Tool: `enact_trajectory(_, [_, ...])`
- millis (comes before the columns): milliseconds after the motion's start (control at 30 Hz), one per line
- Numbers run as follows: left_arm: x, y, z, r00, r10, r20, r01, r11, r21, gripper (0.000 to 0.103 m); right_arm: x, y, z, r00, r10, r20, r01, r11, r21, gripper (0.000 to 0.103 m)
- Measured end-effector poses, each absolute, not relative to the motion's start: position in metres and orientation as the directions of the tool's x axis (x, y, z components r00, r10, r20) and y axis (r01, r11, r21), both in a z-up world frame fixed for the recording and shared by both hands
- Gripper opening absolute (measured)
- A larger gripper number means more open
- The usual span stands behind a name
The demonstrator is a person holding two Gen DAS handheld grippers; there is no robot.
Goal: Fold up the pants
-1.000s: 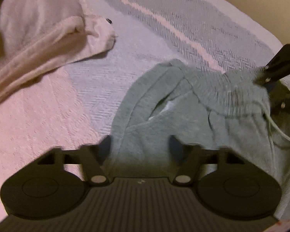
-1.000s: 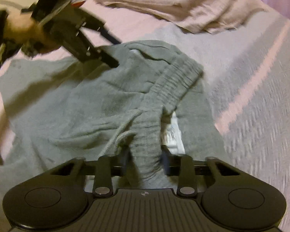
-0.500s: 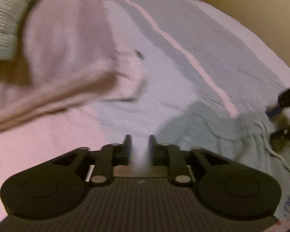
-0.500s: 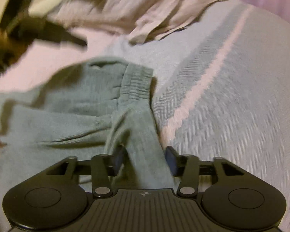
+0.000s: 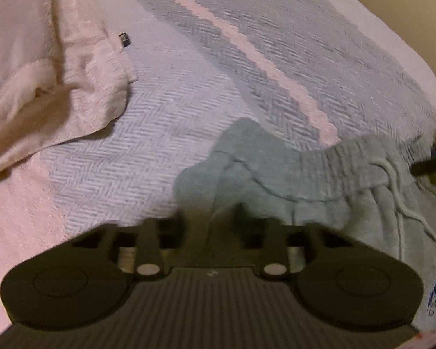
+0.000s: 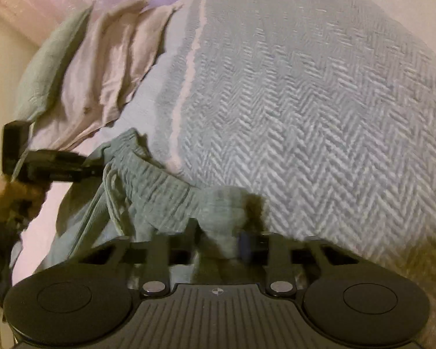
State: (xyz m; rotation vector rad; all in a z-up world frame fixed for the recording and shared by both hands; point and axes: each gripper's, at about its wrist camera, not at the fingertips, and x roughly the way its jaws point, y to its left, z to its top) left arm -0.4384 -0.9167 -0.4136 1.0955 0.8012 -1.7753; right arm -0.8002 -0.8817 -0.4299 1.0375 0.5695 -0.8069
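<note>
Grey-green fleece sweatpants (image 5: 328, 180), one pair, lie on a bed covered with a pale herringbone-weave blanket (image 5: 165, 133) that has one pink stripe running along it. The elastic waistband faces up, with one white drawstring (image 5: 398, 192) trailing down over the fabric.

Two grippers are on the job. The left hand-held gripper (image 5: 210, 218) is clamped on a bunched corner at one end of the waistband, cloth sitting right between its fingers. The right hand-held gripper (image 6: 222, 232) is pinching a fold at the other end the same way, so the waistband is stretched out between them. Both views are a bit blurry, though.

From the right wrist view you can see the person's hand (image 6: 5, 200) wrapped around the left tool's handle.

Other stuff on the bed: one pinkish-beige fuzzy garment (image 5: 52, 67) crumpled well apart from the pants, with a small dark tag (image 5: 124, 40) on its edge, and one pale green cloth (image 6: 49, 67) beside it near the wall.
</note>
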Motion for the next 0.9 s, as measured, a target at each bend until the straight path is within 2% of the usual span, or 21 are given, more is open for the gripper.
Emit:
enact_trajectory(33, [-0.441,-0.913,-0.407,-0.225,-0.352,-0.909,0.904,-0.424,-0.06,0.007,-0.802,-0.88,-0.421,0.589,-0.321,-0.742,0.807,0.282,0.519,0.017])
enact_trajectory(267, [-0.435,-0.942,-0.312,-0.292,-0.553,-0.781,0.923,-0.377,-0.078,0.006,-0.839,-0.902,-0.347,0.583,-0.485,-0.652,0.812,0.316,0.491,0.015])
enact_trajectory(400, [-0.458,-0.983,-0.304,-0.262,-0.611,-0.748,0.928,-0.371,-0.022,0.006,-0.843,-0.941,-0.341,0.544,-0.561,-0.624,0.838,0.329,0.435,0.015])
enact_trajectory(467, [-0.461,-1.0,-0.32,-0.231,-0.62,-0.75,0.949,-0.313,-0.034,0.013,-0.844,-0.96,-0.351,0.523,-0.582,-0.623,0.851,0.32,0.415,0.016])
enact_trajectory(500, [-0.464,-1.003,-0.329,-0.194,-0.625,-0.756,0.96,-0.281,-0.014,0.021,-0.842,-0.968,-0.36,0.513,-0.581,-0.632,0.858,0.326,0.397,0.017])
enact_trajectory(600, [-0.463,-0.995,-0.346,-0.133,-0.648,-0.75,0.974,-0.227,0.023,0.022,-0.836,-0.972,-0.393,0.466,-0.519,-0.717,0.884,0.31,0.351,0.026])
enact_trajectory(667, [-0.448,-0.971,-0.343,-0.142,-0.644,-0.752,0.975,-0.223,0.007,0.022,-0.84,-0.952,-0.396,0.414,-0.561,-0.717,0.91,0.281,0.305,0.039])
enact_trajectory(733, [-0.439,-0.944,-0.34,-0.127,-0.635,-0.762,0.974,-0.226,0.027,0.023,-0.844,-0.927,-0.393,0.394,-0.581,-0.712,0.919,0.266,0.292,0.046])
enact_trajectory(900, [-0.395,-0.85,-0.316,-0.065,-0.625,-0.778,0.984,-0.169,0.053,0.024,-0.847,-0.86,-0.37,0.407,-0.563,-0.719,0.91,0.314,0.27,0.048])
